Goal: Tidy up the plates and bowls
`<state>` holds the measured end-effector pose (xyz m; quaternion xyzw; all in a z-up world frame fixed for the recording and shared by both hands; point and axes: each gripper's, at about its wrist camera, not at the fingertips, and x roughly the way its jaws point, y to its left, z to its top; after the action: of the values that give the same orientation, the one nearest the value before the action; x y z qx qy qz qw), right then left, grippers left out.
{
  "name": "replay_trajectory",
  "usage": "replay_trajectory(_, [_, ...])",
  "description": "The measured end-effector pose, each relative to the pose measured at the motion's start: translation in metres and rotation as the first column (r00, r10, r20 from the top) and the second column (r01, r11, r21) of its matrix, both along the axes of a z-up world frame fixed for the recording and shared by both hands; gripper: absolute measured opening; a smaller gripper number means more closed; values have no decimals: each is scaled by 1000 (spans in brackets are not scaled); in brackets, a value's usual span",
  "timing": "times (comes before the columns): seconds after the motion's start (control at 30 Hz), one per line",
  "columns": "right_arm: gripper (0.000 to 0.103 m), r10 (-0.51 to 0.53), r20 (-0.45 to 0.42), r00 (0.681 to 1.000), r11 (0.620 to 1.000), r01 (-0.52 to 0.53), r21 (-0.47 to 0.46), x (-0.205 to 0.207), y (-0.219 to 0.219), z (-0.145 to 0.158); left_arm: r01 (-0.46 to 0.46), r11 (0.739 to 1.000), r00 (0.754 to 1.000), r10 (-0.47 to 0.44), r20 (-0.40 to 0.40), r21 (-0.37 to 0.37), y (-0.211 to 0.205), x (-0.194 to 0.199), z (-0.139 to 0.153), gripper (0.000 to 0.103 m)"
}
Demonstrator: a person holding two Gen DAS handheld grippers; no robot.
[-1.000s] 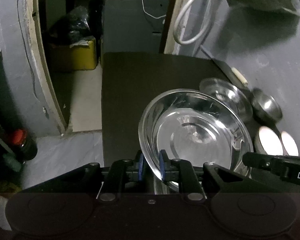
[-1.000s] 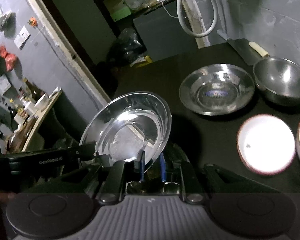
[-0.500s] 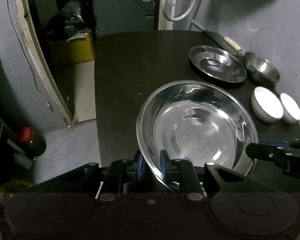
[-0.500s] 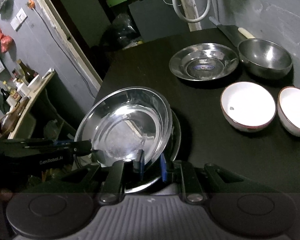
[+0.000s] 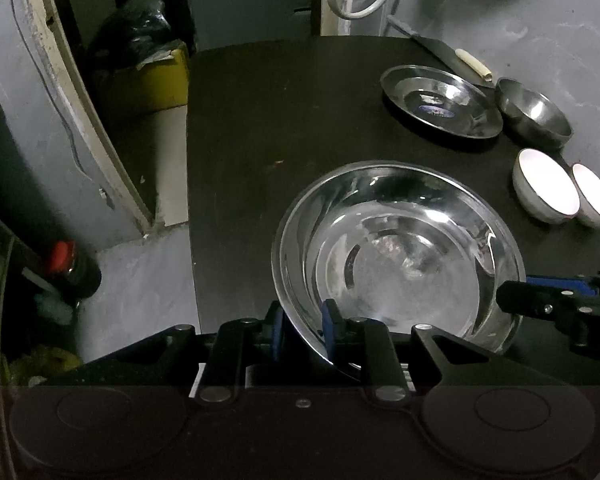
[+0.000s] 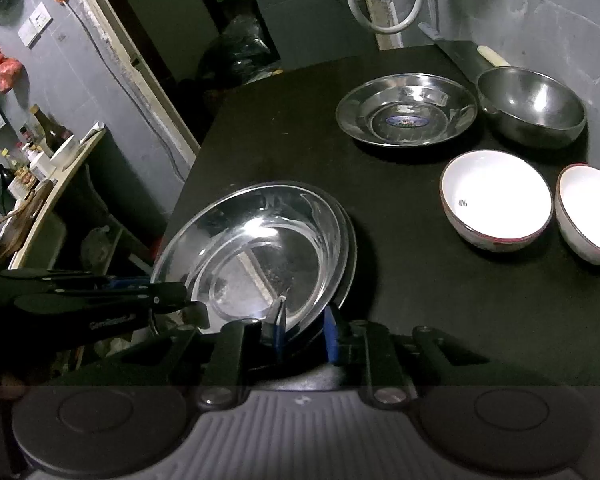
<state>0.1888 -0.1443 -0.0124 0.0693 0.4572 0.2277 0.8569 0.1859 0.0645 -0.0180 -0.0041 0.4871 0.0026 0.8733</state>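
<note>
Steel plate (image 5: 400, 256) was set on second plate on table (image 5: 260, 120), rim between pads of left hand-held gripper (image 5: 302, 330) and right hand-held gripper (image 6: 302, 334). Jaws were just loosening; release to be finished evenly, grippers withdrawn level.

The left hand-held gripper (image 5: 302, 330), its jaws just opening, straddles the near rim of a wide shiny steel plate (image 5: 400, 256) on the black bench (image 5: 260, 128).
</note>
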Motion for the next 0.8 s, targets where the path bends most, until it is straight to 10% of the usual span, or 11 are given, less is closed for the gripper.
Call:
replay_trajectory(0.3, [38, 13, -13, 1000, 1000, -13, 18, 1, -1, -1, -9, 1000, 1000, 9, -7, 8, -1, 0, 0, 29])
replay_trajectory(0.4, [49, 16, -13, 1000, 1000, -16, 26, 1, -2, 0, -26, 1000, 1000, 26, -13, 4, 1, 1, 1, 43])
replay_trajectory(0.57, [78, -11, -4, 1000, 998, 11, 55, 0, -12, 2, -62, 998, 997, 62, 44, 5, 3, -2, 14, 94])
replay_trajectory(0.8, [103, -104, 32, 994, 989, 100, 107, 8, -43, 5, -123, 992, 984, 124, 129, -13, 1, 24, 28, 102])
